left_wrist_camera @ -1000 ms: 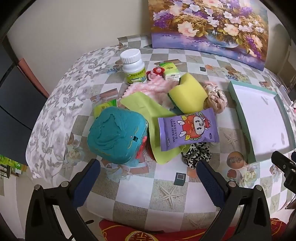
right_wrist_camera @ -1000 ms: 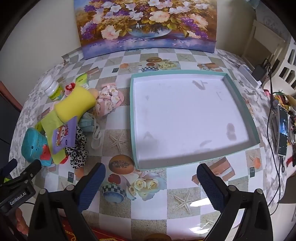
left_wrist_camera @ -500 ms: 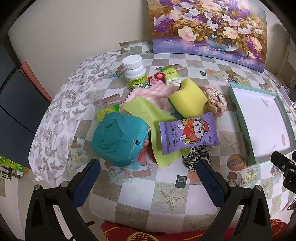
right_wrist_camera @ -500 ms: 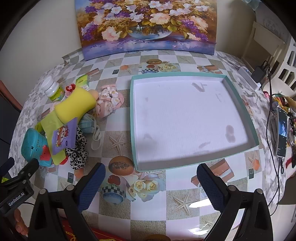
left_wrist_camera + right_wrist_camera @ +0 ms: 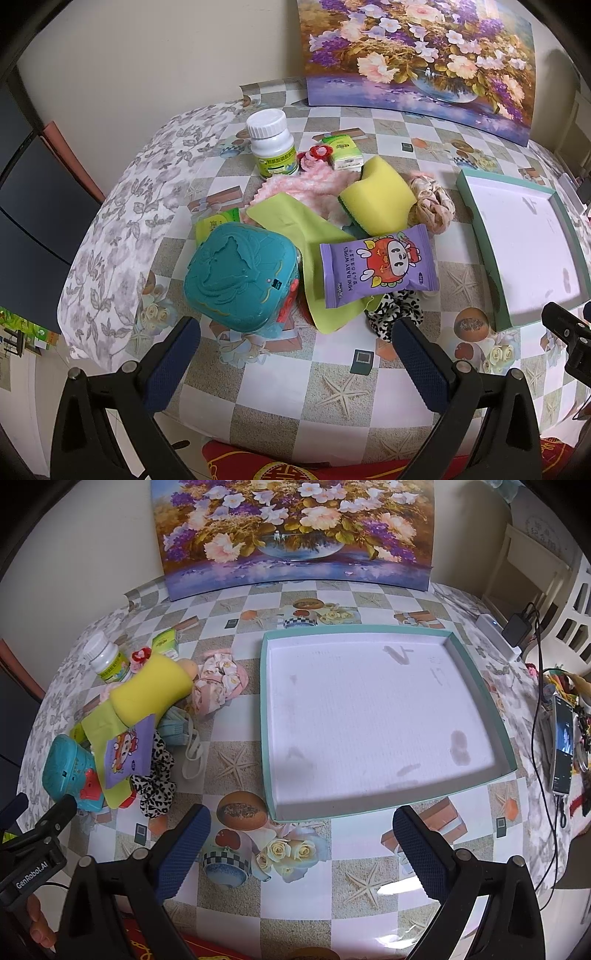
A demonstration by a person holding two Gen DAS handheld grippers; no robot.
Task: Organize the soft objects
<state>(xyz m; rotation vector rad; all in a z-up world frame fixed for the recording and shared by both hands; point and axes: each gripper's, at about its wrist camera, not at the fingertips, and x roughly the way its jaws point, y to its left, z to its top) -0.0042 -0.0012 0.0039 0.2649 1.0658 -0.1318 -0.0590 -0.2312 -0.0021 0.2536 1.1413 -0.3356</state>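
Observation:
A pile of objects lies on the checked tablecloth: a yellow sponge (image 5: 376,197), a purple baby-wipes pack (image 5: 376,271), a green cloth (image 5: 295,229), a pink fluffy cloth (image 5: 306,184), a floral scrunchie (image 5: 432,206), a leopard scrunchie (image 5: 395,314) and a teal case (image 5: 240,278). A teal-rimmed tray (image 5: 476,672) with a white floor stands to the right. My left gripper (image 5: 295,363) is open and empty, short of the pile. My right gripper (image 5: 301,849) is open and empty before the tray's near edge.
A white pill bottle (image 5: 273,144), a small green box (image 5: 341,151) and a red flower clip (image 5: 317,152) stand behind the pile. A flower painting (image 5: 295,531) leans on the wall. A blue face mask (image 5: 181,727) lies by the sponge. A phone and cables (image 5: 561,746) lie far right.
Both grippers have drawn back and risen slightly, so the pile and tray look a little farther off. Nothing on the table has moved.

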